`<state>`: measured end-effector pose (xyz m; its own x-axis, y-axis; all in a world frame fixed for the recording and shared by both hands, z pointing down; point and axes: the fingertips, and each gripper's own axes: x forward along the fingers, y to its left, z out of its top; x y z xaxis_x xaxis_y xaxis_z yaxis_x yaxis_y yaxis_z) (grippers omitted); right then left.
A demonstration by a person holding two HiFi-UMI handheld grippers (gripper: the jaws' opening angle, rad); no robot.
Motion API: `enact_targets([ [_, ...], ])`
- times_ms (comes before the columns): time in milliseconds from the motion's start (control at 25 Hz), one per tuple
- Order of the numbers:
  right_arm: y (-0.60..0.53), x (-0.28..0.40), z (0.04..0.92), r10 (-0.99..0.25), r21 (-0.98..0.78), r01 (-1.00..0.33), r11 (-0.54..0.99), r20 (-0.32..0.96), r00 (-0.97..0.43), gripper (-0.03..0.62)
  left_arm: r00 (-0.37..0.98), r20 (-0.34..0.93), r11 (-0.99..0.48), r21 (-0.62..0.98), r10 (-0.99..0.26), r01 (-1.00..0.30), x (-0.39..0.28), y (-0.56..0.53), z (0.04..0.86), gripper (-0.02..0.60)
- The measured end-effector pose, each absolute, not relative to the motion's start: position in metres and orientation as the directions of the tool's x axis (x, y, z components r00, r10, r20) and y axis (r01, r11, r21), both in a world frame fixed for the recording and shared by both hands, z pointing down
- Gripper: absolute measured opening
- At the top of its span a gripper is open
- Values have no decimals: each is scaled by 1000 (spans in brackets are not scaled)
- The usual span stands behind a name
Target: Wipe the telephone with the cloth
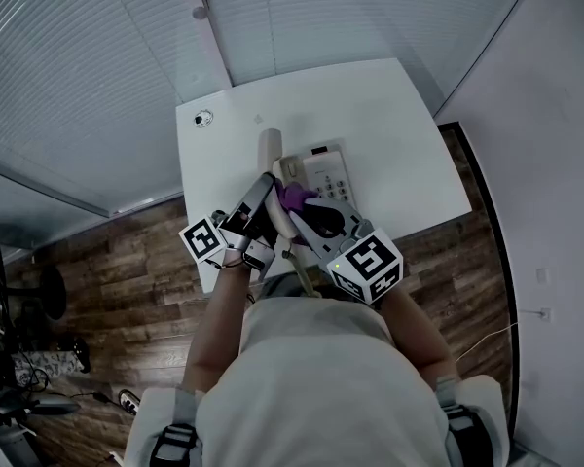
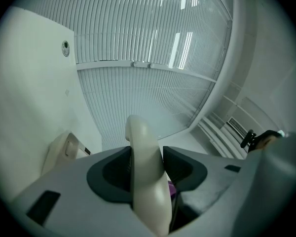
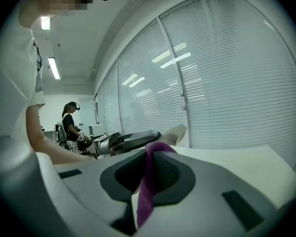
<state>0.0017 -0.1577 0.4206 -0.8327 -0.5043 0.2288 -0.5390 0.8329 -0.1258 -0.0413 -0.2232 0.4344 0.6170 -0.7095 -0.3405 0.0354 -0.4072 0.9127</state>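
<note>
Head view: a cream keypad telephone base (image 1: 329,175) sits on the white bench (image 1: 409,144). The left hand-held gripper (image 1: 269,185) holds its cream handset (image 1: 269,149) beside it.
Left gripper view: the jaws clamp the handset.
Right gripper view: the right hand-held gripper (image 3: 150,156) pinches a purple cloth (image 3: 144,201) near the handset.

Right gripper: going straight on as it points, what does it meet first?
Probably the cream handset clamped in the left gripper, just past its purple cloth; depth is unclear.

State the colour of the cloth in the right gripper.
Purple. The cloth shows best in the right gripper view, pinched in the right gripper.
</note>
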Motion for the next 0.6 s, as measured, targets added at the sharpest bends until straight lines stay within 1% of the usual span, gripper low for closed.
enact_targets([
  [600, -140, 18, 434, -518, -167, -564, 809, 253, -817, 43, 609, -334, -416, 909, -719, 8, -45, -227, 431, 212],
])
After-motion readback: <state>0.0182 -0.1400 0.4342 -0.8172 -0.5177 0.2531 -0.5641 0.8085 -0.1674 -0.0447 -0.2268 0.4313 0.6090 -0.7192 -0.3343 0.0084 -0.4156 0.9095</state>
